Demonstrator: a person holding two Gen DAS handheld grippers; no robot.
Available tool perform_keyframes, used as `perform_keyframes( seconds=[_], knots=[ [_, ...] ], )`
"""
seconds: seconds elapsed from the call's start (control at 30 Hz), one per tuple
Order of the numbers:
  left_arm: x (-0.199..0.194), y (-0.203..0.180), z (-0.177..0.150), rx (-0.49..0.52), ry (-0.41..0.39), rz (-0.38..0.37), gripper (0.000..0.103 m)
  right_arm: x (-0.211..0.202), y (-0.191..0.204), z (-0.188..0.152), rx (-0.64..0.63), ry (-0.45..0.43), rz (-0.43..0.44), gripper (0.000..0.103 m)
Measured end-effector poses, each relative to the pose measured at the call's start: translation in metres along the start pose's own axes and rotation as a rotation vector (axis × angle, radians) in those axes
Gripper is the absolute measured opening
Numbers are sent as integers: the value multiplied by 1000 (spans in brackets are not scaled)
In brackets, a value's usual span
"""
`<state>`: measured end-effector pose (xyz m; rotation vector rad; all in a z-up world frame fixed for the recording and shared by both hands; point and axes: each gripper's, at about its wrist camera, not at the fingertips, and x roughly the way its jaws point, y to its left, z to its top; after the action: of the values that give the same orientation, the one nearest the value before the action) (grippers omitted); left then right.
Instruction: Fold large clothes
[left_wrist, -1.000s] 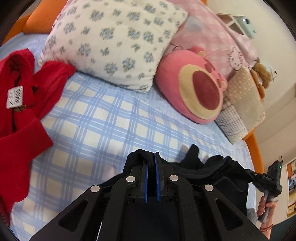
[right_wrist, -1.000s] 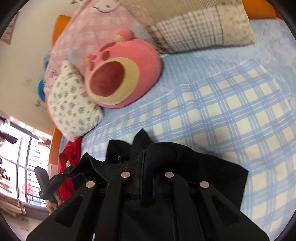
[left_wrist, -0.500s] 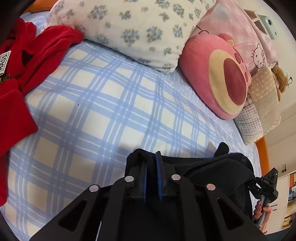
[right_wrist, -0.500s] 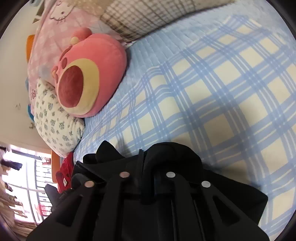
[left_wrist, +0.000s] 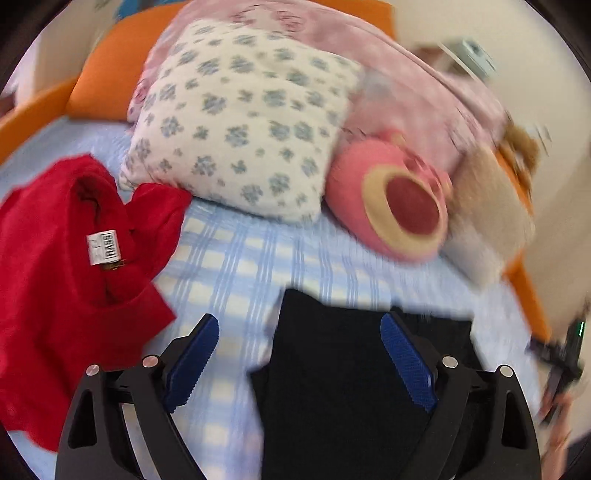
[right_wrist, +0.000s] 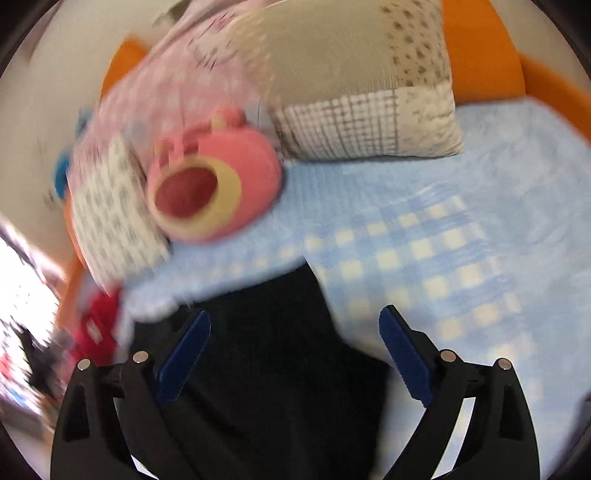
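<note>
- On the blue-checked bed (left_wrist: 240, 280) a black garment (left_wrist: 343, 373) lies at the near edge, its far corner poking up toward the pillows.
- Left gripper (left_wrist: 301, 363): jaws have just been opening and now stand spread wide; the black garment lies below and between the blue pads (left_wrist: 192, 363), which do not press on it.
- Right gripper (right_wrist: 295, 360): jaws likewise just opened and spread; the same black cloth (right_wrist: 273, 369) sits beneath the gap, loose of the pads as far as the blur lets one judge.
- No box, basket or other container shows in either view.
- Left view only: a red top (left_wrist: 62, 288) with a white neck label (left_wrist: 104, 247) lies to the left, crumpled, its sleeve touching the flowered pillow (left_wrist: 240, 122); at the right edge the other gripper's handle and a hand (left_wrist: 557, 417), smeared.
- Right view only: a patchwork pillow (right_wrist: 365, 88) at the far right, and open plain blue bedding to the right; the red top is just a blurred patch at the left.
- Both views: a pink plush (left_wrist: 399, 206) beside the flowered pillow, and an orange bed frame (left_wrist: 107, 88) behind.
</note>
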<state>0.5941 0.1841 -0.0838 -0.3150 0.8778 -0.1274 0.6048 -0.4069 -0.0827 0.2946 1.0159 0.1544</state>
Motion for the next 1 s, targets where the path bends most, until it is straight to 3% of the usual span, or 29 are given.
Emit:
perform_keyframes(
  seconds=[0.07,0.13,0.23,0.3,0.33,0.4,0.43,0.47,0.53,0.6,0.7,0.8,1.0],
  knots=[
    [-10,-10,-32,109,52,35,91,9,4,-28,-73,85,-63,92],
    [-8,-10,-63,153,118,67,92,25,6,-51,-96,155,-92,92],
    [12,-2,-94,162,212,101,92,49,2,-77,-62,223,-66,91],
    [26,1,-113,152,258,122,90,63,5,-89,-65,254,-75,81],
    [32,3,-120,144,274,137,85,72,8,-96,-69,279,-86,62],
    [43,9,-133,105,322,177,74,76,14,-103,-70,275,-99,44],
    [45,12,-137,75,335,162,63,75,18,-105,-69,269,-89,28],
    [45,12,-140,50,339,137,57,73,23,-105,-78,262,-98,21],
    [43,5,-143,49,342,118,28,66,36,-106,-136,231,-160,14],
    [40,-11,-144,85,351,121,14,53,43,-105,-151,185,-185,12],
    [34,-28,-139,148,340,162,12,32,39,-98,-121,129,-158,12],
    [25,-28,-132,135,328,143,12,21,28,-95,-104,124,-135,12],
    [27,-11,-142,134,332,124,13,42,13,-109,-86,159,-127,12]
  ],
)
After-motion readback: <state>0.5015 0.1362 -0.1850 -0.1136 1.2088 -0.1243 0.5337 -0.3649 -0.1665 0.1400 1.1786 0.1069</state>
